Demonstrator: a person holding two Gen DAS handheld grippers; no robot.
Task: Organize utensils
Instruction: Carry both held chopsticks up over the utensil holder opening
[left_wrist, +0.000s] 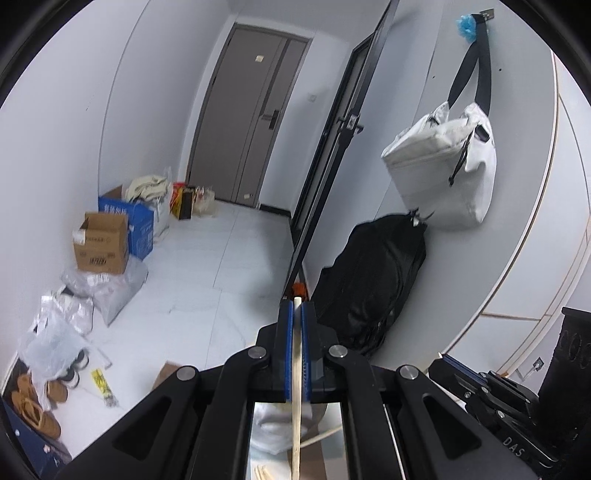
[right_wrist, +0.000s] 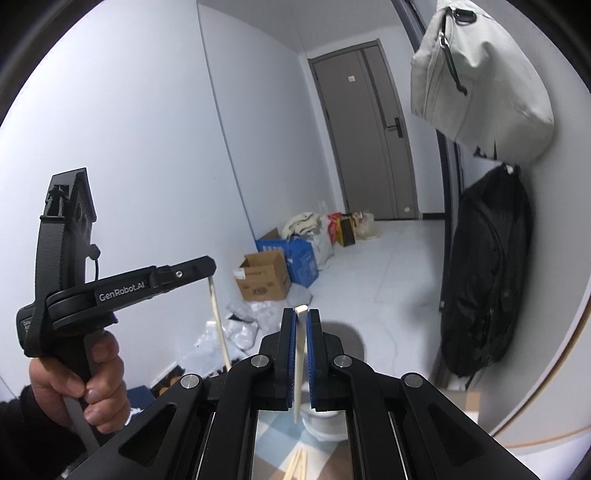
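White walls and pale floor tiles (left_wrist: 229, 258) fill both views, with a grey door (left_wrist: 255, 110) at the far end of the hallway. My left gripper (left_wrist: 296, 314) is clamped on a pale wooden chopstick (left_wrist: 296, 387), which runs between the blue pads and pokes just past the tips. My right gripper (right_wrist: 301, 317) is likewise closed on a second, whiter chopstick (right_wrist: 300, 354), its squared end standing just above the fingertips. From the right wrist camera I see my left hand (right_wrist: 85, 387) wrapped around the handle of the left gripper, with its chopstick hanging down below the jaws. Below my right gripper, more loose chopsticks (right_wrist: 298, 465) lie on a blue-and-white checked surface (right_wrist: 269, 439), beside a white round container (right_wrist: 325, 421) I cannot make out clearly. Farther out, cardboard boxes (left_wrist: 101, 247) and plastic bags (left_wrist: 107, 291) line the left wall. On the right wall, a white bag (left_wrist: 447, 166) hangs above a black backpack (left_wrist: 376, 280).
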